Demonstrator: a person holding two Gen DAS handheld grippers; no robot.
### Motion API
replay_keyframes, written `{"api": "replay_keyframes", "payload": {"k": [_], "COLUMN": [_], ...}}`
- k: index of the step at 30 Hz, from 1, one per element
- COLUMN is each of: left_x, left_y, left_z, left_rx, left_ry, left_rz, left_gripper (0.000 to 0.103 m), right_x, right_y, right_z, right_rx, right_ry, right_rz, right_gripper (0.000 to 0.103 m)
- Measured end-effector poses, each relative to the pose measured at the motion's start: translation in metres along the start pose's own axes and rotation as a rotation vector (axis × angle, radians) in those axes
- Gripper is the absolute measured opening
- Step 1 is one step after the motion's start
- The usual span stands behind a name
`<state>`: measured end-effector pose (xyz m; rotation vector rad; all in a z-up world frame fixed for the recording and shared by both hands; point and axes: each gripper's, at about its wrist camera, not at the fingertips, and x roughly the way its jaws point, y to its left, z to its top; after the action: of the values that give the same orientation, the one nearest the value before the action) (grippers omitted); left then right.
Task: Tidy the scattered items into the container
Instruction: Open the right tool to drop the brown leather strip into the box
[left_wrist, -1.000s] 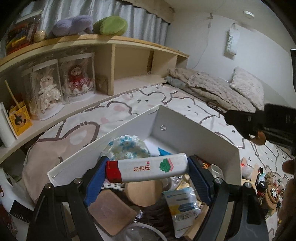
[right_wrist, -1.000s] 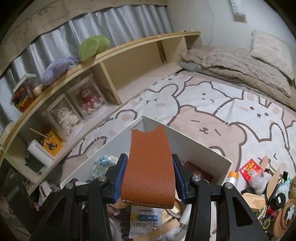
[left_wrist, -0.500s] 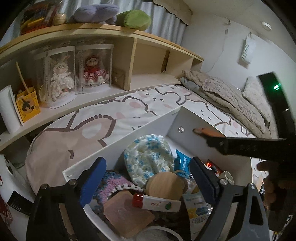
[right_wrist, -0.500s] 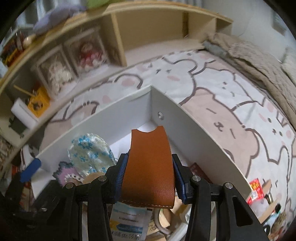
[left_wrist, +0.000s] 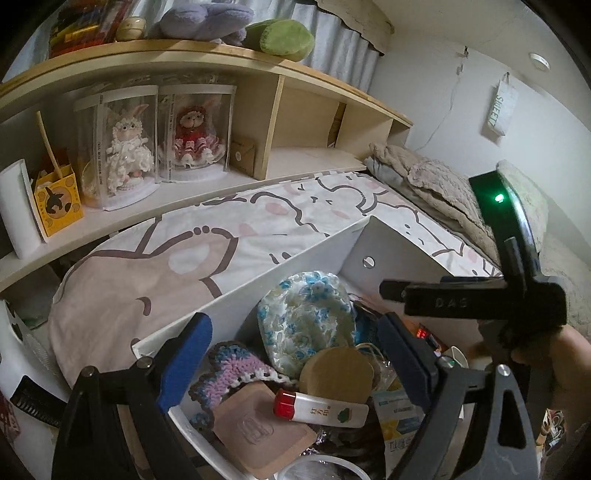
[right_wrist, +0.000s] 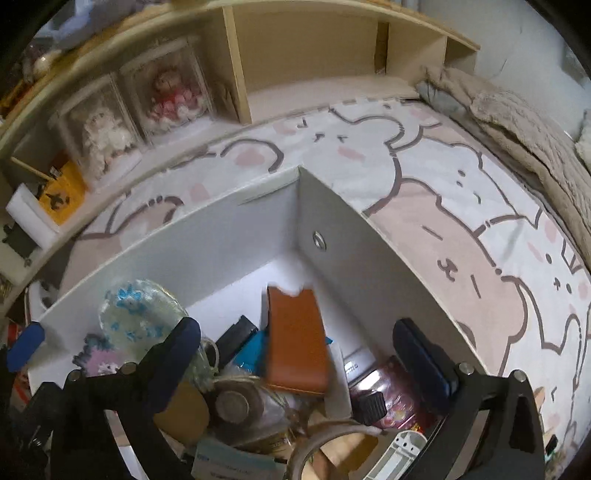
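My left gripper is spread wide with nothing in it, low in the frame above the white container; the red-capped white tube lies among the clutter just below. My right gripper is likewise released, and the brown leather case rests inside the container at centre frame, between my fingers.

My right gripper hides the white box's far corner. The dolls in their cases are motion-blurred. A tape ring is cut off at the bottom edge.
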<state>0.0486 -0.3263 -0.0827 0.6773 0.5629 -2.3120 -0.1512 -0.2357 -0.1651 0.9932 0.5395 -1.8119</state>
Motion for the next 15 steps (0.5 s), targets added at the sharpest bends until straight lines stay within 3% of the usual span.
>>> {"api": "replay_keyframes", "payload": {"k": [15], "left_x": [-0.004], "left_y": [-0.004], "left_z": [0.000], "left_rx": [0.016], "left_ry": [-0.009], "left_rz": [0.002], "left_gripper": [0.092], "right_x": [-0.048], "right_y": [0.011], "right_z": [-0.013], "right_rx": [-0.031], "right_ry": [-0.112], "right_rz": [0.043], "right_gripper": [0.103]}}
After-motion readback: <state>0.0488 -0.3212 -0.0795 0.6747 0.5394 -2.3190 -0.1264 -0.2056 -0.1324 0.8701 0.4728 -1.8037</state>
